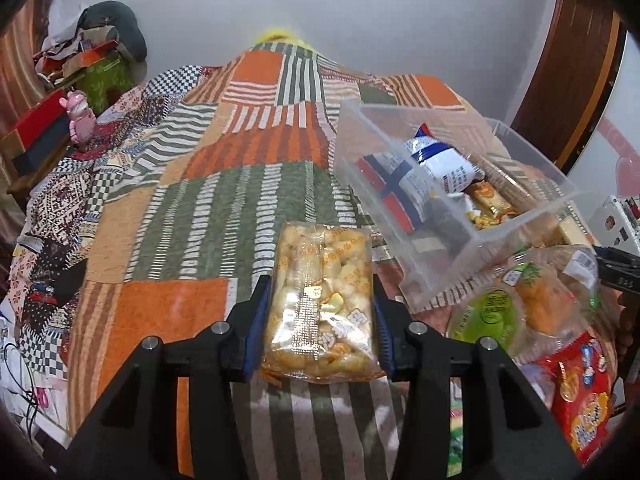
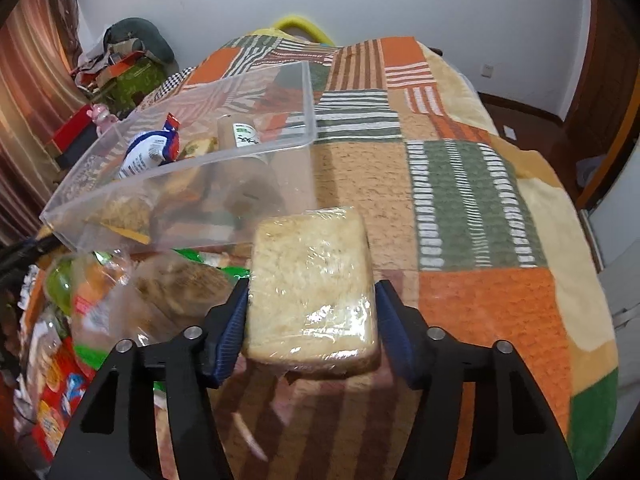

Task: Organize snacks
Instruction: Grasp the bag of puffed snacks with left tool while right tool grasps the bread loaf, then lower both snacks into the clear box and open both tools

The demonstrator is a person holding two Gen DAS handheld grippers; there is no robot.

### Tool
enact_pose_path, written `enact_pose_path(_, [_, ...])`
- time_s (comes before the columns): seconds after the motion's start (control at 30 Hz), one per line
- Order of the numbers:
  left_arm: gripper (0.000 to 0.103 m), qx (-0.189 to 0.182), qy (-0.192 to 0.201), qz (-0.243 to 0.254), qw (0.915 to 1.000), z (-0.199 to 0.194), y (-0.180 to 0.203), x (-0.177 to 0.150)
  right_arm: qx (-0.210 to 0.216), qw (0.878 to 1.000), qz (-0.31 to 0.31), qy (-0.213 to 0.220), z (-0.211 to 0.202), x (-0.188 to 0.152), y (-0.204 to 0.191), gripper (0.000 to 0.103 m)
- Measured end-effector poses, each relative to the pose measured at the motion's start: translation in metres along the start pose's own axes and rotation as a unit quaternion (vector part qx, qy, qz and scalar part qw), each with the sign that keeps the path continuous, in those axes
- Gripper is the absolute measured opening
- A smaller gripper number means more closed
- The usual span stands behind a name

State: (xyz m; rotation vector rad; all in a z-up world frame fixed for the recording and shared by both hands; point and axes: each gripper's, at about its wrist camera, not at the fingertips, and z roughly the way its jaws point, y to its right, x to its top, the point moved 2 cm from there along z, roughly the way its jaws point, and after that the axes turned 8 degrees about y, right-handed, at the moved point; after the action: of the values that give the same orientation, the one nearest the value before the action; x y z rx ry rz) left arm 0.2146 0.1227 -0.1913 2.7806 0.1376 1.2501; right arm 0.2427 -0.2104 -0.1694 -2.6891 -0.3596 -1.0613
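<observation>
Both packs could slip, being slick film held only at their near ends: the left gripper (image 1: 320, 320), tilted down over the bed (image 1: 192, 184), clamps the puff bag (image 1: 320, 304) low centre, and the right gripper (image 2: 310, 320) pinches the wrapped cake (image 2: 314, 284) beside the bin (image 2: 308, 120).

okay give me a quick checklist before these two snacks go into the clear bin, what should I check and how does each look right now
1. Left gripper grips the puffed snack bag: ok, pads press both sides.
2. Right gripper grips the wrapped cake block: cannot tell; the pads sit at its edges and the block looks blurred.
3. Clear bin open on top: ok, no lid.
4. Room in the bin: ok, the blue and white packet and a few others leave space.
5. Bin sits level: not ok, it looks tilted on the patchwork blanket.
</observation>
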Motion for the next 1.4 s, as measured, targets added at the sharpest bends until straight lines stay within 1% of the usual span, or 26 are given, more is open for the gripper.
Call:
enact_pose_path(0.17, [0.045, -0.007, 0.023, -0.005, 0.9997, -0.021, 0.005, 0.011, -0.022, 1.0, -0.001, 0.019, -0.012, -0.001, 0.003, 0.054])
enact_pose_path(0.33, [0.045, -0.018, 0.046, -0.003, 0.9988, -0.036, 0.018, 0.027, -0.019, 0.999, 0.014, 0.044, -0.031, 0.007, 0.009, 0.054])
enact_pose_path(0.47, [0.045, -0.035, 0.067, -0.001, 0.9972, -0.045, 0.032, 0.043, -0.017, 0.997, 0.011, 0.075, -0.048, 0.021, 0.007, 0.054])
enact_pose_path(0.63, [0.045, -0.053, 0.078, 0.005, 0.9955, -0.045, 0.051, 0.055, -0.004, 0.993, 0.003, 0.116, -0.063, 0.045, -0.001, 0.054])
enact_pose_path(0.83, [0.045, -0.068, 0.081, 0.015, 0.9943, -0.035, 0.07, 0.067, 0.02, 0.989, -0.007, 0.143, -0.056, 0.069, -0.019, 0.054])
enact_pose_path(0.93, [0.045, -0.072, 0.076, 0.017, 0.9944, -0.027, 0.075, 0.07, 0.03, 0.989, -0.012, 0.147, -0.046, 0.075, -0.028, 0.054])
enact_pose_path(1.17, [0.045, -0.08, 0.059, 0.019, 0.9949, 0.001, 0.086, 0.073, 0.055, 0.989, -0.025, 0.135, -0.019, 0.087, -0.05, 0.054])
enact_pose_path(1.4, [0.045, -0.085, 0.041, 0.021, 0.9953, 0.025, 0.091, 0.071, 0.066, 0.991, -0.05, 0.107, 0.011, 0.088, -0.07, 0.054])
